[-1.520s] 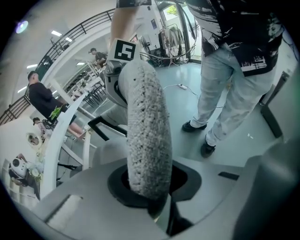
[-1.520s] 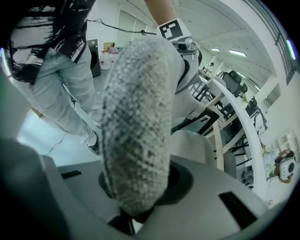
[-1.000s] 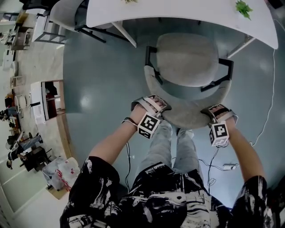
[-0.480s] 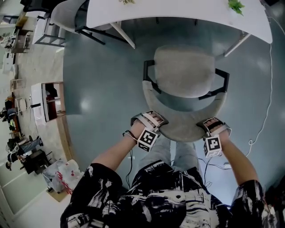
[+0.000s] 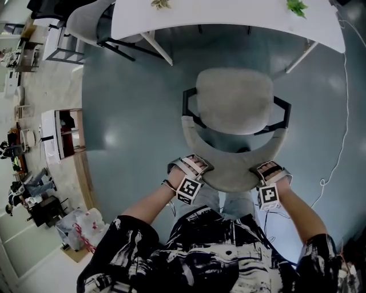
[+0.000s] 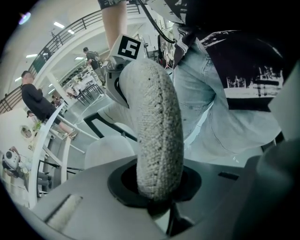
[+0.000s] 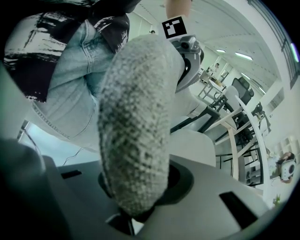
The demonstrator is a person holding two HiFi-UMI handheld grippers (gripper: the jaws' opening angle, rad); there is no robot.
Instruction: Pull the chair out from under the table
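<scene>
— What is seen around the chair (image 5: 234,103)?
— A white table (image 5: 229,17) is found ahead, a second chair (image 5: 86,20) at its left end, and a cable (image 5: 344,103) on the floor at the right.
— How is the chair turned?
— Its seat is faced toward the table, out from under it. The backrest rim (image 5: 229,177) is laid crosswise and is clamped by the left gripper (image 5: 197,167) and the right gripper (image 5: 267,170).

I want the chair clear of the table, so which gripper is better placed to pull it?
Neither alone: left gripper and right gripper are each shut on the armchair's backrest, either side of its middle. Pull with both, probably, so it stays straight.
</scene>
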